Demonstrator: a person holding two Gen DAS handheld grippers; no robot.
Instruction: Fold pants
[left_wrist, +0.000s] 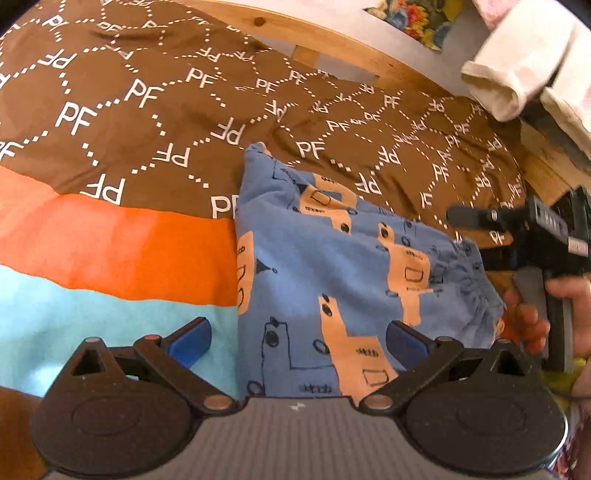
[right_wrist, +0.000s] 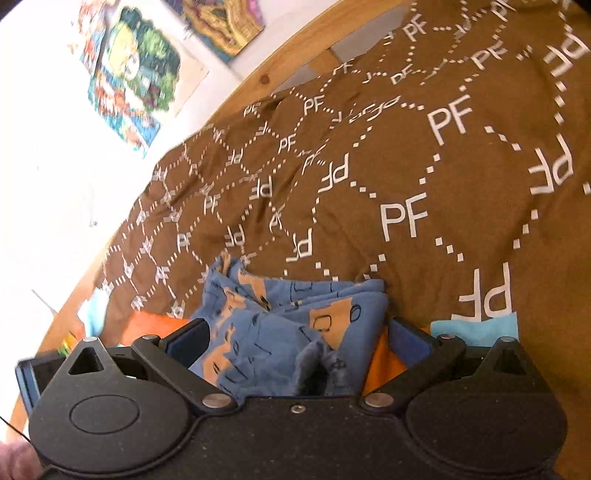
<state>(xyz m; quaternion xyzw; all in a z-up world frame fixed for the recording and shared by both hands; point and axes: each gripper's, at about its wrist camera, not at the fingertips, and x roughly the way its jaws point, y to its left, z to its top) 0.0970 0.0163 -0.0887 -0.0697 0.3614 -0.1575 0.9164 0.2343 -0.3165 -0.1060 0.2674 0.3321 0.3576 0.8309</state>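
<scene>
The pants (left_wrist: 343, 266) are blue with orange printed shapes and lie folded into a compact block on the bed. My left gripper (left_wrist: 299, 338) is open, its blue pads wide apart just above the near edge of the pants, holding nothing. In the right wrist view the pants (right_wrist: 291, 325) lie bunched between the open pads of my right gripper (right_wrist: 295, 341), with their dark waist opening near the gripper body. The right gripper also shows in the left wrist view (left_wrist: 524, 229), held by a hand at the waistband end of the pants.
The bed cover (left_wrist: 147, 92) is brown with white PF lettering, with an orange band (left_wrist: 129, 243) and a light blue band (left_wrist: 92, 325). A wooden bed frame (left_wrist: 332, 44) runs along the far side. Pale cloth (left_wrist: 517, 74) hangs at upper right. Posters (right_wrist: 129, 74) hang on the white wall.
</scene>
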